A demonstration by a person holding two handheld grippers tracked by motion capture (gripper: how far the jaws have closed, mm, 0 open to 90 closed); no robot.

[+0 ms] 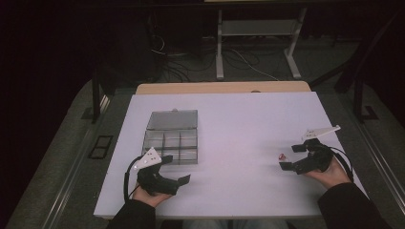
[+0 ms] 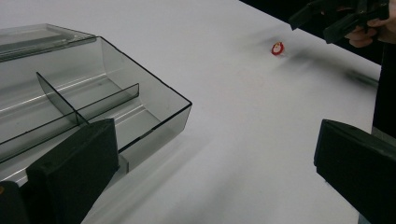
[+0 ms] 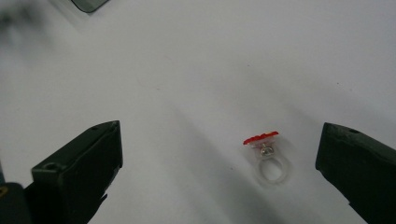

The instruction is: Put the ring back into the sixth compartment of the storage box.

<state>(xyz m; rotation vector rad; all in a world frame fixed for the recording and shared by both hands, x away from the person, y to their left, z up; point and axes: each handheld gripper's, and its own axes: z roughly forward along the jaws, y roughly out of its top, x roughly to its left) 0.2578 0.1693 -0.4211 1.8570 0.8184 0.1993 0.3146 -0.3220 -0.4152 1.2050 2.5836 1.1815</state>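
- Risk of a miss: small ring (image 3: pixel 267 156) with a red top and clear band sitting off-centre between the jaws of the right gripper (image 1: pixel 292 157), much nearer one jaw than the other; likely to be nudged sideways by that near jaw on closing, instead of being pinched.
- Risk of a slip: thin, smooth, rounded band, lying tilted on the white table (image 1: pixel 248 124); liable to squirt out or flip from between flat pads if squeezed on the curve.
- Risk of scraping: jaws low over the tabletop, so tips could drag on the surface if lowered further before closing.
- Risk further on, as a judgement: narrow cells in the clear compartment box (image 1: pixel 171 138), so a drop from height could bounce the ring into the wrong cell or out over the wall.
- Right gripper: jaws spread wide, holding nothing, touching nothing; ring just ahead, between them, apart from both.
- Left gripper (image 1: pixel 177 169): jaws also spread wide, empty; near corner of the box just beside one jaw, contact not clear from the left gripper view; ring (image 2: pixel 277 48) well ahead and far off, close to the other gripper.
- Box lid open, cells apparently empty.
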